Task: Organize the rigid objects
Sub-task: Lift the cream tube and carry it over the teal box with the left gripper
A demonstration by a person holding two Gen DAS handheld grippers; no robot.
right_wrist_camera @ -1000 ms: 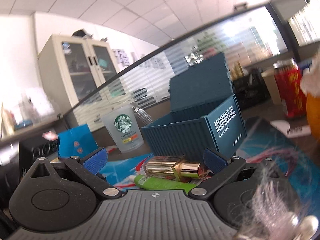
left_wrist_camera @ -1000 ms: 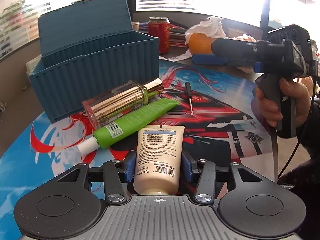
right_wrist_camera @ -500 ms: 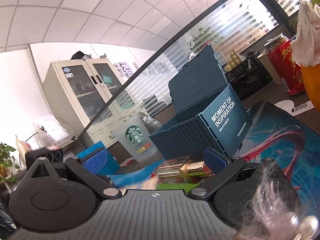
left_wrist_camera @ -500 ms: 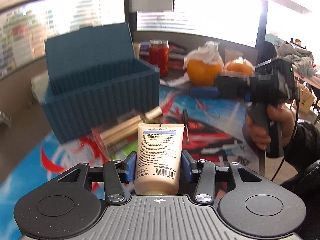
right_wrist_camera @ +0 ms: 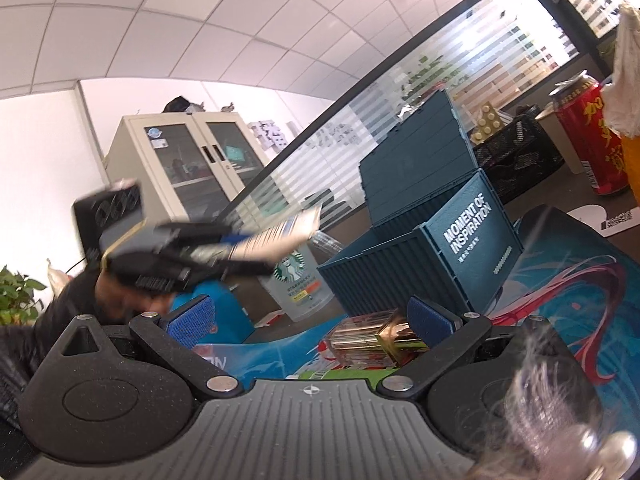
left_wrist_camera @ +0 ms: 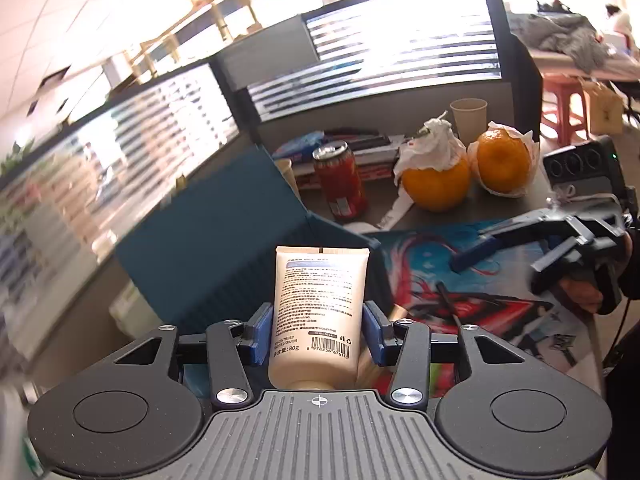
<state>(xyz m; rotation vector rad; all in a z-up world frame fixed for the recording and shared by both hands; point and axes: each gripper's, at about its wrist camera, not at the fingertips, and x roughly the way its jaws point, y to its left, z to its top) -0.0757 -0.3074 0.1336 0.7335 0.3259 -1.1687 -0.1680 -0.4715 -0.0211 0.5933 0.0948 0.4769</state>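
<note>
My left gripper (left_wrist_camera: 318, 334) is shut on a cream tube (left_wrist_camera: 318, 312) and holds it raised in front of the open blue container box (left_wrist_camera: 224, 256). In the right wrist view the left gripper (right_wrist_camera: 224, 246) with the tube (right_wrist_camera: 280, 234) shows blurred in the air, left of the box (right_wrist_camera: 440, 256). My right gripper (right_wrist_camera: 312, 320) is open and empty, low over the mat. A clear gold perfume bottle (right_wrist_camera: 372, 338) and a green tube (right_wrist_camera: 340, 374) lie between its fingers' line of sight. The right gripper also shows in the left wrist view (left_wrist_camera: 516, 240).
A red can (left_wrist_camera: 340, 184), two oranges (left_wrist_camera: 436, 176) with tissue and a paper cup (left_wrist_camera: 468, 118) stand behind the colourful mat (left_wrist_camera: 500, 296). A small screwdriver (left_wrist_camera: 452, 300) lies on the mat. A Starbucks cup (right_wrist_camera: 296, 284) stands left of the box.
My left gripper has lifted the cream tube off the mat and tilted upward toward the box. The right gripper has tilted and shifted slightly; it stays open.
</note>
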